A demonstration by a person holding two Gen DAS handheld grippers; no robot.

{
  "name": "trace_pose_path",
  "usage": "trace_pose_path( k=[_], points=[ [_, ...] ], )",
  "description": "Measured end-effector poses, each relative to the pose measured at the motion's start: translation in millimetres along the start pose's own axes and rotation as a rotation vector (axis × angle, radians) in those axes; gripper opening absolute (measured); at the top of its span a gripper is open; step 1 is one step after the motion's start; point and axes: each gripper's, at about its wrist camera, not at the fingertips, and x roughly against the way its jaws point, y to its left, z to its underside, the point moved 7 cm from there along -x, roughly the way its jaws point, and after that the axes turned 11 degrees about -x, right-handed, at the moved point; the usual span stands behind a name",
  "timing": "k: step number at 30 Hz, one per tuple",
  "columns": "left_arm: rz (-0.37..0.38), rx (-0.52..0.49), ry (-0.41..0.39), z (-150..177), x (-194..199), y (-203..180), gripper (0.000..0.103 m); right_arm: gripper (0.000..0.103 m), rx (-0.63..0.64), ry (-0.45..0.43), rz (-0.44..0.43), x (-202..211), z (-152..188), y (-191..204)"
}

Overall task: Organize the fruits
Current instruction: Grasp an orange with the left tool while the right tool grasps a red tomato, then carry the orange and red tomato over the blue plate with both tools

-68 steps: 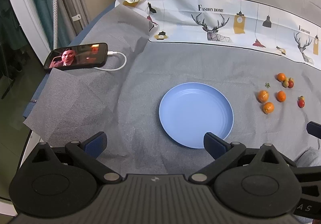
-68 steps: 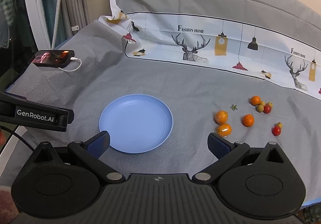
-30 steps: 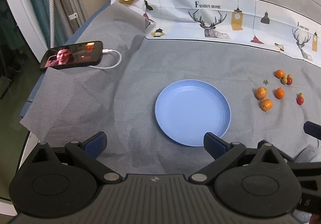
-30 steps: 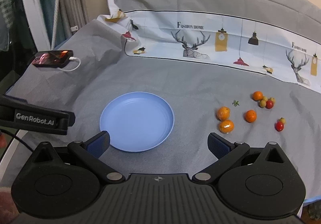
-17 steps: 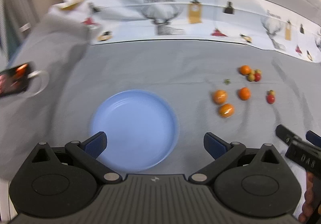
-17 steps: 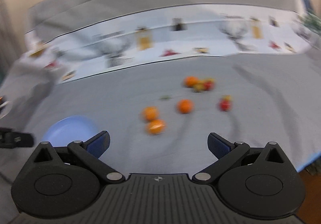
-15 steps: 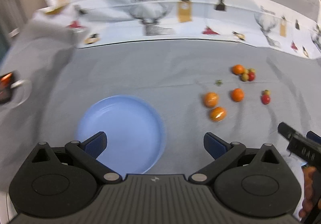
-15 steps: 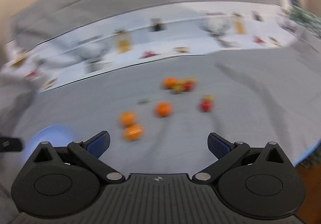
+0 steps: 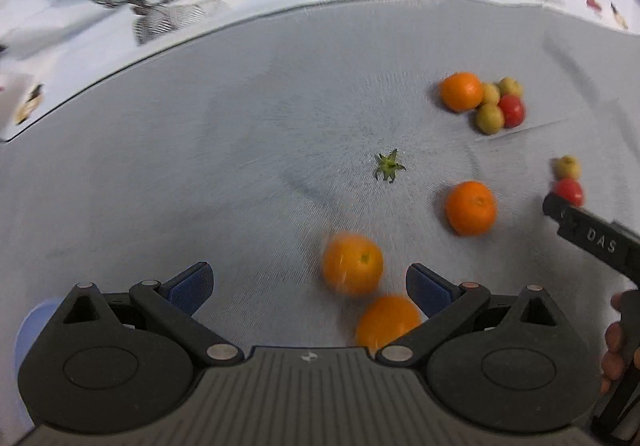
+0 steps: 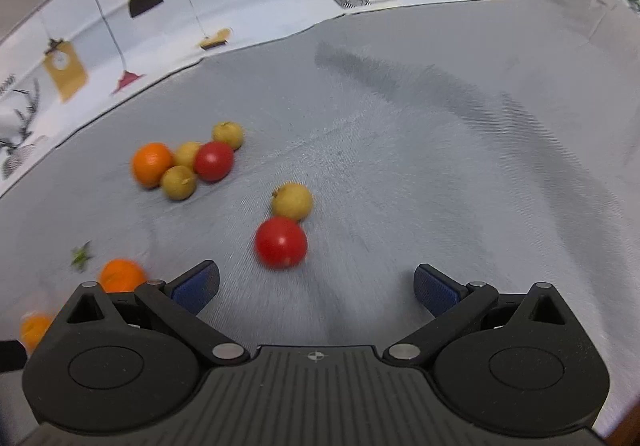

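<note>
The left claw [image 9: 308, 282] hangs low over the grey cloth [image 9: 200, 150] with its blue-padded fingers spread wide and nothing between them but fruit lying on the cloth. In the left wrist view, one orange [image 9: 353, 264] sits in the gap just ahead of the right finger, and a second orange [image 9: 387, 321] lies lower in the frame, touching or partly tucked under that finger's linkage. A third orange [image 9: 471, 208] rests to the right of centre, apart from the other two. A small green stem cap [image 9: 389, 166] lies alone in the middle of the frame, with bare cloth to its left and above it as far as the printed deer-pattern border [image 9: 160, 10] along the top. At the upper right a fourth orange [image 9: 461, 91] touches a cluster of yellow-green fruits and a red tomato [image 9: 511, 110]. A sliver of the blue plate [image 9: 28, 330] shows at the lower left edge.

The right claw [image 10: 316, 284] is also spread wide and holds nothing. In the right wrist view, a red tomato [image 10: 281, 242] lies just ahead of the gap, nearer the left finger, touching a yellow-green fruit [image 10: 292, 201] above it. The upper-left cluster [image 10: 188, 162] sits well apart from this pair. The right half of that frame is open grey cloth, running to the cloth's edge at the far right.
</note>
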Motion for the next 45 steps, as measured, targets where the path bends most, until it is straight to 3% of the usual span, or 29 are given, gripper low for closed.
trace_pose_path(
  k=[4,7,12,13,14,15,16,17,18,19,23,29,37,45],
  points=[
    [0.005,-0.042,0.047,0,-36,0,0.103,0.102,0.134,-0.121,0.033,-17,2,13],
    [0.061,-0.012,0.036,2,-42,8,0.103,0.102,0.116,-0.133,0.025,-16,2,9],
    [0.019,-0.048,0.088,-7,-44,5,0.103,0.102,0.115,-0.140,0.044,-14,4,10],
    [0.008,-0.071,0.087,-9,-43,4,0.101,0.102,0.112,-0.129,0.045,-11,5,9],
    [0.012,-0.086,0.065,-13,-40,3,0.087,0.102,0.107,-0.116,0.046,-8,7,10],
    [0.039,-0.092,0.037,-14,-35,0,0.075,0.097,0.101,-0.111,0.047,-5,9,9],
    [0.077,-0.097,0.020,-15,-31,-2,0.053,0.091,0.101,-0.117,0.043,0,11,10],
    [0.076,-0.105,0.016,-15,-28,-4,0.041,0.074,0.113,-0.127,0.028,4,13,13],
    [0.062,-0.118,0.018,-15,-26,-5,0.041,0.043,0.135,-0.140,0.010,6,13,18],
    [0.055,-0.123,0.014,-13,-23,-5,0.041,0.029,0.154,-0.143,-0.019,8,13,22],
    [0.070,-0.096,0.004,-8,0,2,0.041,0.030,0.123,-0.138,-0.046,16,8,18],
    [0.007,-0.038,-0.026,13,78,16,0.041,0.030,0.073,-0.155,-0.121,74,0,11],
    [-0.091,0.066,-0.011,90,175,48,0.041,0.030,0.025,-0.005,-0.360,182,37,27],
    [-0.145,0.151,-0.040,183,245,81,0.041,0.030,0.160,0.044,-0.514,281,90,69]
  ],
)
